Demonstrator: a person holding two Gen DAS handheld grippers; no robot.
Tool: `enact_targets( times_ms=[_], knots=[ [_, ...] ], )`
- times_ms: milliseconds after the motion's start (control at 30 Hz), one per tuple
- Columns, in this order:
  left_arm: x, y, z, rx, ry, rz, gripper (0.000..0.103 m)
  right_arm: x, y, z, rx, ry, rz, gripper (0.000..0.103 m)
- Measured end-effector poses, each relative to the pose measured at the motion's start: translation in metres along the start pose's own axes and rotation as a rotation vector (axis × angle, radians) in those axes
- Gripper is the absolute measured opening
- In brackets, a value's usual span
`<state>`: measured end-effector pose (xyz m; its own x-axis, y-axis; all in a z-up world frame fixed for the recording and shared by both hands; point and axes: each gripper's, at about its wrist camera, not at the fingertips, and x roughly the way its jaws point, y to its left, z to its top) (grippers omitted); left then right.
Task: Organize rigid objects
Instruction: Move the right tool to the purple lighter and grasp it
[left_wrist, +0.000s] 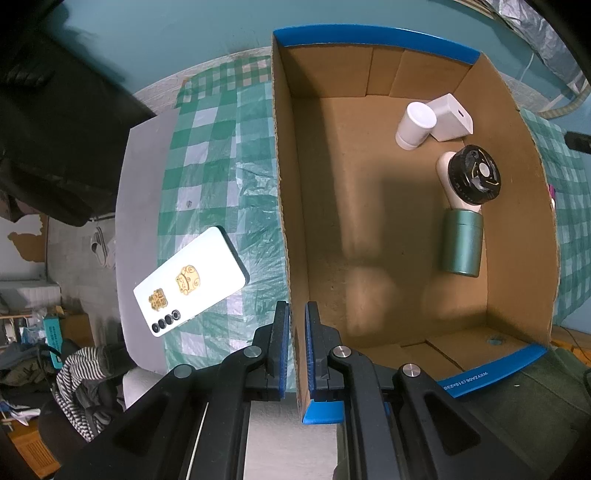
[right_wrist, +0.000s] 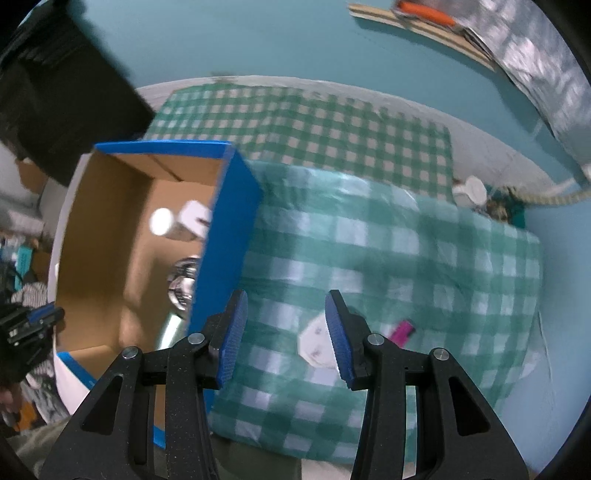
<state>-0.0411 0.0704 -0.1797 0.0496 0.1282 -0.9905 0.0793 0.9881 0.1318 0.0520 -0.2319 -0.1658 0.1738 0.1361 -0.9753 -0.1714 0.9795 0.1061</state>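
Farthest left in my left wrist view, a white phone (left_wrist: 190, 282) lies flat on the green checked cloth (left_wrist: 221, 155) covering the bench, with two gold stickers on its back. Just right of it, my left claw (left_wrist: 296, 349) is clamped on the near wall of the cardboard box (left_wrist: 291, 229), one finger outside and one inside. Inside the box, toward its right side, a white cylinder (left_wrist: 415, 124) lies touching a white charger block (left_wrist: 451, 117). Nearer me, a small black-headed fan (left_wrist: 474, 180) rests with its pale handle against a green cylinder (left_wrist: 461, 242), which lies on its side.

In my blurred right wrist view, the box (right_wrist: 225, 236) sits at the left. My right claw (right_wrist: 286, 338) hangs above the cloth (right_wrist: 369, 240) with its fingers wide apart and nothing between them. Beyond its right finger lie a white tag (right_wrist: 316, 341) and, further right, a pink object (right_wrist: 402, 329) too blurred to name.
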Motion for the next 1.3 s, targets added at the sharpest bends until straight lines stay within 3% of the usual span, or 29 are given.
enact_targets(
  times_ms=[500, 867, 933, 1133, 1300],
  knots=[
    [0.001, -0.001, 0.004, -0.007, 0.011, 0.007, 0.008, 0.051, -0.109, -0.025, 0.278, 0.110, -0.051, 0.043],
    [0.001, -0.001, 0.003, -0.012, 0.011, 0.009, 0.008, 0.093, -0.136, -0.042, 0.389, 0.193, -0.052, 0.043],
    [0.001, -0.001, 0.004, -0.012, 0.012, 0.008, 0.008, 0.097, -0.137, -0.044, 0.397, 0.202, -0.055, 0.043],
    [0.001, -0.001, 0.004, -0.013, 0.011, 0.008, 0.008, 0.102, -0.132, -0.047, 0.331, 0.229, -0.075, 0.028],
    [0.001, -0.001, 0.004, -0.012, 0.012, 0.008, 0.008, 0.100, -0.127, -0.050, 0.233, 0.240, -0.089, 0.027]
  ],
)
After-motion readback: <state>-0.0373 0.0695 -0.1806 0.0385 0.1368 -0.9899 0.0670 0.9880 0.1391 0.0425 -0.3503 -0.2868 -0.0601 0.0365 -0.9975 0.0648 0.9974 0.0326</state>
